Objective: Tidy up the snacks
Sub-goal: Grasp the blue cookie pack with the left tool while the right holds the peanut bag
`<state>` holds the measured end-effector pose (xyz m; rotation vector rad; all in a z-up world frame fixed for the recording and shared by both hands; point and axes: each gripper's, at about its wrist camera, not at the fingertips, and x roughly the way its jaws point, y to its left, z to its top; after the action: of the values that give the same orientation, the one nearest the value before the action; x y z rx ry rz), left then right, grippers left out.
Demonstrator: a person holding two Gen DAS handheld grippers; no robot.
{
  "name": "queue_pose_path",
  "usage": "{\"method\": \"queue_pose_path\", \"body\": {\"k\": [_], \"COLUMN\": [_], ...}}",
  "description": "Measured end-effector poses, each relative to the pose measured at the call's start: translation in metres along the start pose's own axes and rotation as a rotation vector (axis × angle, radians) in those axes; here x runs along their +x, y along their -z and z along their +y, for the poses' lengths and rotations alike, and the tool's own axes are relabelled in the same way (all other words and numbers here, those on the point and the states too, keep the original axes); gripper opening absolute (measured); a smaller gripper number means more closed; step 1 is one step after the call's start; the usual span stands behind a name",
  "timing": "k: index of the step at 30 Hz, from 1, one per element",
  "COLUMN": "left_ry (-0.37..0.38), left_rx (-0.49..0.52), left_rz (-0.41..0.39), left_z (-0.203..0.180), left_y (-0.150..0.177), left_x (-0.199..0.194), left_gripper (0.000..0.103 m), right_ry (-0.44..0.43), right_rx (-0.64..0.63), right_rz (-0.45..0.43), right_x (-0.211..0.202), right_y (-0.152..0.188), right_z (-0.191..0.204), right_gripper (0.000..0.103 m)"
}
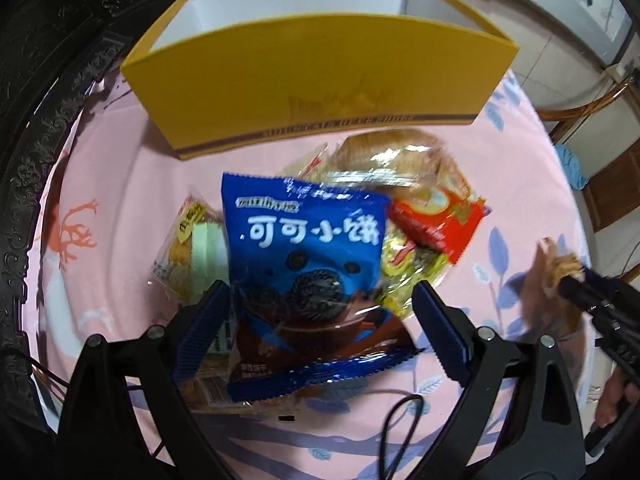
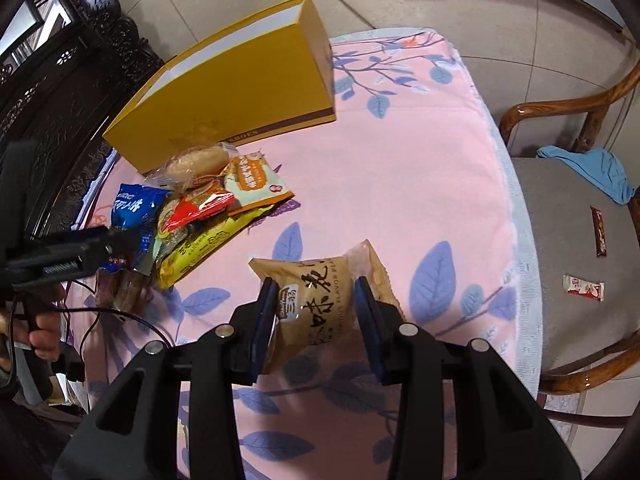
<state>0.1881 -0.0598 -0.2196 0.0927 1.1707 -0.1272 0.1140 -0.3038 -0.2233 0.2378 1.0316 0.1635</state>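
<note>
A pile of snack packets lies on the pink tablecloth in front of an open yellow box, also in the right wrist view. My left gripper is open, its jaws on either side of a blue cookie packet on top of the pile; it shows in the right wrist view. My right gripper is shut on a tan peanut-flavour packet and holds it above the table, right of the pile. The right gripper appears at the right of the left wrist view.
The pile holds a red packet, a yellow-green packet, a bread roll in clear wrap and an orange-and-mint packet. A wooden chair right of the table carries a blue cloth and two small packets.
</note>
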Motion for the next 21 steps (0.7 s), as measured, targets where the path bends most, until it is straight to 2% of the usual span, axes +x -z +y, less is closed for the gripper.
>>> {"method": "queue_pose_path", "body": {"k": [6,8,16,19,21], "left_ry": [0.013,0.024,0.078,0.079,0.075], "left_rx": [-0.007,-0.01,-0.019,-0.017,-0.011], "left_rz": [-0.01,-0.015,-0.028,-0.027,-0.026], "left_z": [0.009,0.012,0.019,0.019,0.018], "left_y": [0.004,0.005,0.009,0.008,0.009], "left_x": [0.005,0.005,0.003,0.004,0.005], "left_gripper": [0.093,0.083,0.069,0.069,0.069], "right_ry": [-0.004,-0.003,0.002,0.013,0.034], "right_rx": [0.004,-0.006,-0.018,0.009,0.018], "right_rz": [-0.016,-0.027,-0.012,0.03,0.068], "right_x": [-0.001,-0.003,-0.001,0.006,0.013], "right_y": [-0.006,-0.009,-0.009,-0.005,-0.002], "right_z": [-0.002,0.002,0.006,0.001,0.001], "right_gripper": [0.04,0.04,0.038,0.049,0.071]}}
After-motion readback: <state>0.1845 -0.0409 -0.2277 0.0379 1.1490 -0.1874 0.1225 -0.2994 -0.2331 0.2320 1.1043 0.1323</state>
